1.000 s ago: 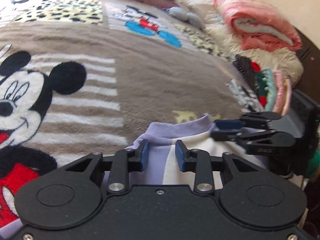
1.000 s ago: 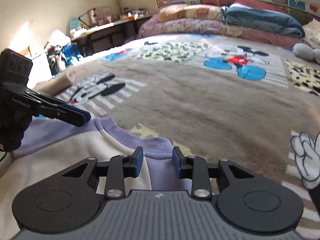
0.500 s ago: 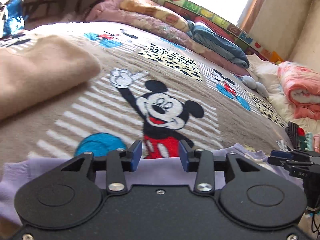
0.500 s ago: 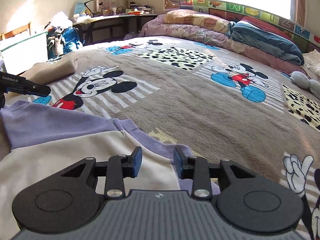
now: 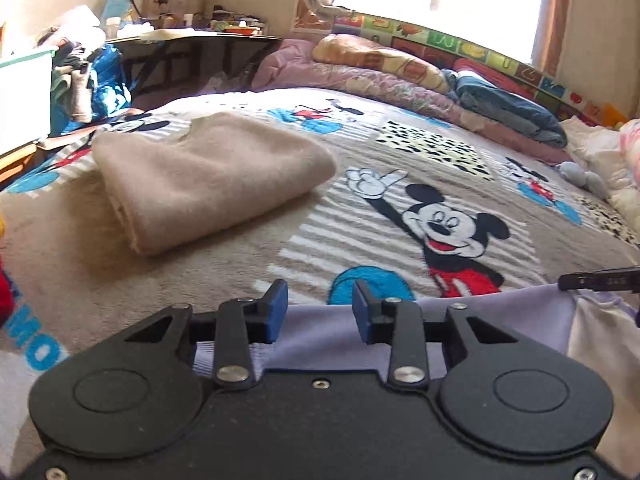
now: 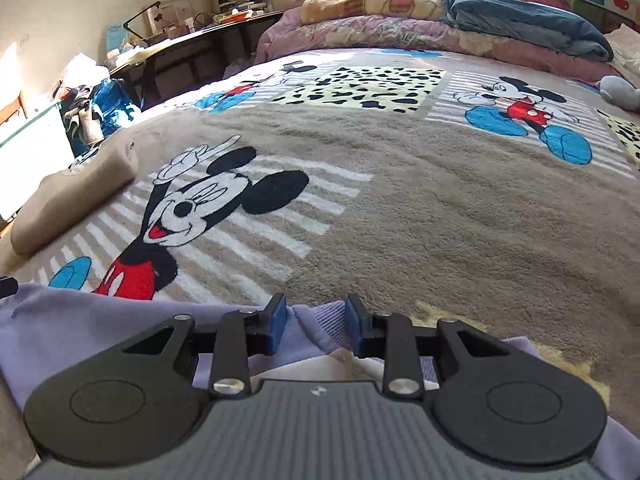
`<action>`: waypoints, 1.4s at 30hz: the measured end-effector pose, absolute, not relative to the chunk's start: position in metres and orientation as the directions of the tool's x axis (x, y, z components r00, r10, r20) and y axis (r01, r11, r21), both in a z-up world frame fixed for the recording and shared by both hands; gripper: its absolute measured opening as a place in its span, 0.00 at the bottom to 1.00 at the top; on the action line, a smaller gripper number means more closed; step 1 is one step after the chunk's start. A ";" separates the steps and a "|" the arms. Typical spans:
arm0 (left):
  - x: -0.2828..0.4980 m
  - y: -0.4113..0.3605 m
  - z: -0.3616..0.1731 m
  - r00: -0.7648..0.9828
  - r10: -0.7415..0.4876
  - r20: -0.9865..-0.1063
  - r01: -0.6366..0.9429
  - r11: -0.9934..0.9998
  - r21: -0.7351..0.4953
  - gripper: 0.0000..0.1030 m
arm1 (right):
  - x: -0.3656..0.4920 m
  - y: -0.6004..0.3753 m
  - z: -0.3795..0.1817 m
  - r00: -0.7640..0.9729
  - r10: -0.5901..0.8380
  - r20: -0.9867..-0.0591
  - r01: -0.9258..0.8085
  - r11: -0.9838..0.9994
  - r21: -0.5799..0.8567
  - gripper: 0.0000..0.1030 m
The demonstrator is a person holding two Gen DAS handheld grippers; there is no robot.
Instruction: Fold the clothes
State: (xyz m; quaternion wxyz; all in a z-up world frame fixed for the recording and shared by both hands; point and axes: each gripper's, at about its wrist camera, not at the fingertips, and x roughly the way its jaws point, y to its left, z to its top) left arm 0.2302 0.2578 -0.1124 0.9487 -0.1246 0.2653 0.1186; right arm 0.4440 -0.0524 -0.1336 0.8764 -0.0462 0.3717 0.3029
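Observation:
A lilac and cream sweatshirt (image 5: 500, 320) lies at the near edge of the bed, under both grippers. My left gripper (image 5: 320, 312) is open, its blue pads over the lilac sleeve edge with nothing between them. My right gripper (image 6: 314, 326) is open over the ribbed lilac collar (image 6: 320, 328) of the same sweatshirt (image 6: 80, 320). The right gripper's tip shows at the right edge of the left wrist view (image 5: 600, 280). A folded beige sweater (image 5: 208, 176) lies on the bed to the left; it also shows in the right wrist view (image 6: 76, 196).
The bed is covered by a Mickey Mouse blanket (image 6: 400, 208). Rolled quilts and pillows (image 5: 400, 76) line the far side. A cluttered desk (image 5: 192, 36) and a white box (image 5: 24, 96) stand at the left. A grey plush toy (image 6: 620, 92) lies far right.
Both grippers have swung left. The left view has turned from the right side of the bed to the folded beige sweater and desk. Both grippers stay open.

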 end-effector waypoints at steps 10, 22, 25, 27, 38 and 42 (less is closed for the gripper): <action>0.228 0.290 -0.130 0.733 0.252 -0.632 -0.490 0.840 -0.233 0.22 | 0.448 -0.081 -0.111 0.666 0.409 -0.623 -0.436 0.892 0.119 0.39; 0.234 0.235 -0.104 0.829 0.161 -0.536 -0.301 0.935 -0.185 0.24 | 0.318 -0.250 -0.068 0.771 0.374 -0.515 -0.266 0.924 0.274 0.39; 0.234 0.208 -0.101 0.842 0.091 -0.531 -0.210 0.963 -0.169 0.24 | 0.263 -0.275 -0.079 0.781 0.366 -0.506 -0.230 0.922 0.311 0.40; 0.230 0.190 -0.099 0.841 0.041 -0.539 -0.156 0.973 -0.169 0.24 | 0.229 -0.287 -0.090 0.788 0.356 -0.502 -0.190 0.917 0.352 0.40; 0.129 0.139 -0.108 0.776 -0.313 -0.547 -0.054 0.831 -0.553 0.40 | 0.093 -0.343 -0.190 0.815 0.453 -0.363 0.054 0.563 0.825 0.41; 0.095 0.133 -0.114 0.758 -0.338 -0.558 -0.088 0.795 -0.601 0.40 | 0.068 -0.348 -0.211 0.828 0.484 -0.284 0.063 0.422 0.904 0.39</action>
